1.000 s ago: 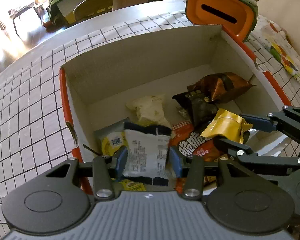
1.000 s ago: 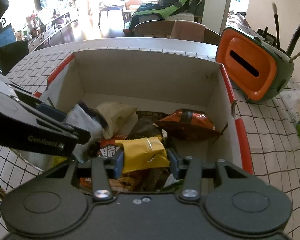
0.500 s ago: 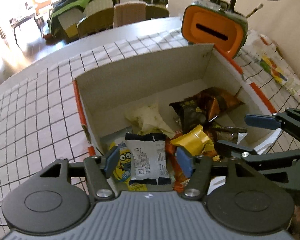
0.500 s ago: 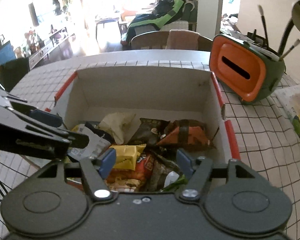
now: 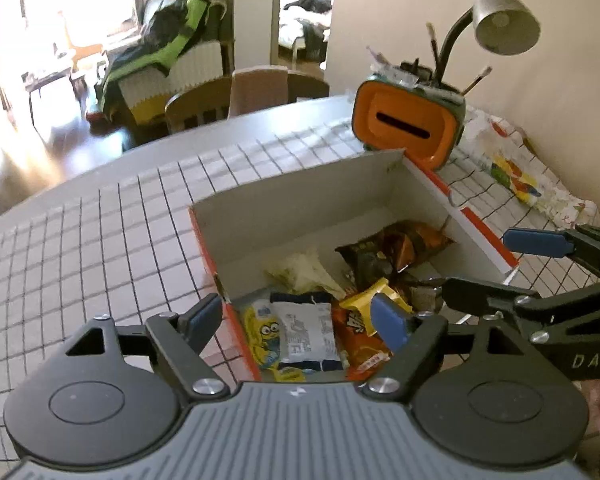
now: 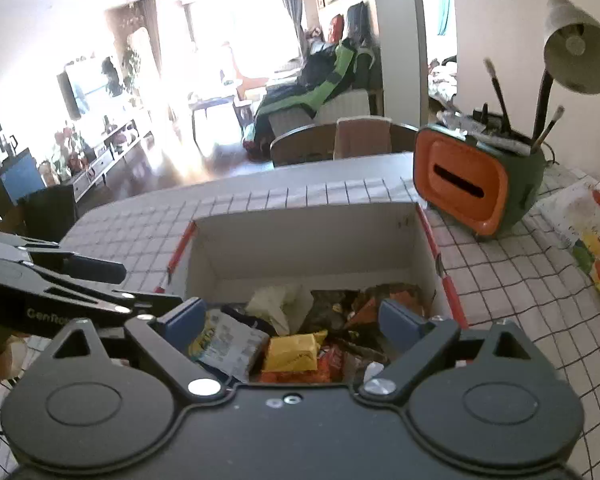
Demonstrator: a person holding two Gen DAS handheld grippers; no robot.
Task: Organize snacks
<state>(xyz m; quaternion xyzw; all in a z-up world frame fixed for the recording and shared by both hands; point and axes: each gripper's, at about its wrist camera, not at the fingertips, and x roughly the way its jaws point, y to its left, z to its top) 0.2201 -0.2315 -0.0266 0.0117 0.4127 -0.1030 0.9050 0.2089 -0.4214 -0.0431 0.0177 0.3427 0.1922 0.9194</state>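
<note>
Orange-edged and white inside, the cardboard box point(image 5: 300, 196) sat on the grid-patterned tablecloth point(image 5: 100, 248) with the snacks heaped in its near end. The left gripper point(image 5: 296, 318) hung above the box's near left corner with its blue-padded jaws spread wide and nothing between them; its left finger was over the tablecloth outside the wall, its right finger over the pile. Below it lay a white-and-navy snack packet point(image 5: 306, 334) printed side up, resting on a yellow cartoon-character pack point(image 5: 266, 330). To the right of these were an orange-red snack bag point(image 5: 360, 344) and a small yellow foil packet point(image 5: 366, 302), with a pale crumpled wrapper point(image 5: 304, 270) and a dark brown-and-orange chip bag point(image 5: 396, 248) farther in.

The right gripper point(image 6: 292, 320) was likewise released, jaws wide and empty, poised above the box's near edge. In its view the yellow foil packet point(image 6: 294, 352) lay directly beneath, the white-and-navy snack packet point(image 6: 230, 344) to its left, and the box point(image 6: 300, 240) stood bare along its far wall. Each gripper showed in the other's camera: the right gripper point(image 5: 512, 268) at the box's right side, the left gripper point(image 6: 100, 282) at its left.

Beyond the box stood an orange-fronted green holder point(image 6: 476, 188) with brushes, touching the box's far right corner in the left wrist view, a desk lamp point(image 6: 576, 56) behind it, and a colourful printed cloth point(image 5: 528, 184) on the table to the right.
</note>
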